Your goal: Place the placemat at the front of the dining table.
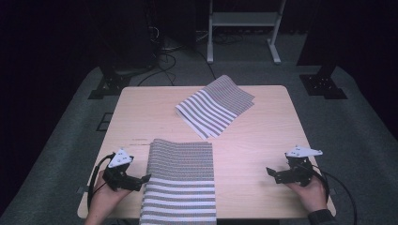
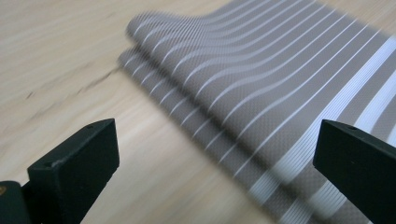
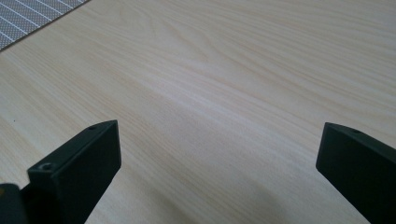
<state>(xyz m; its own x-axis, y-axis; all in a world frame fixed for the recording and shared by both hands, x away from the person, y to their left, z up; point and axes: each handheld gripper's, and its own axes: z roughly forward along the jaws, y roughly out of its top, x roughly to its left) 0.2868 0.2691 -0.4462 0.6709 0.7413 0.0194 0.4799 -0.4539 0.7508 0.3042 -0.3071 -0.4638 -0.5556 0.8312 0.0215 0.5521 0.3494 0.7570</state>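
A grey-and-white striped cloth [image 1: 180, 180] lies folded at the table's near edge, left of centre. In the left gripper view this cloth [image 2: 280, 88] shows two stacked layers. My left gripper [image 1: 143, 180] is open at the cloth's left edge, jaws spread wide with nothing between them [image 2: 217, 158]. A second striped cloth [image 1: 216, 105] lies folded at an angle near the far edge. My right gripper [image 1: 272, 173] is open over bare wood at the near right, well apart from both cloths. A corner of cloth [image 3: 32, 16] shows at the top left of the right gripper view.
The light wooden table [image 1: 263, 136] stands on grey carpet. Beyond it are black stand bases [image 1: 324, 84], loose cables [image 1: 164, 61] and a white frame [image 1: 244, 28]. Bare tabletop stretches between the two cloths and on the right.
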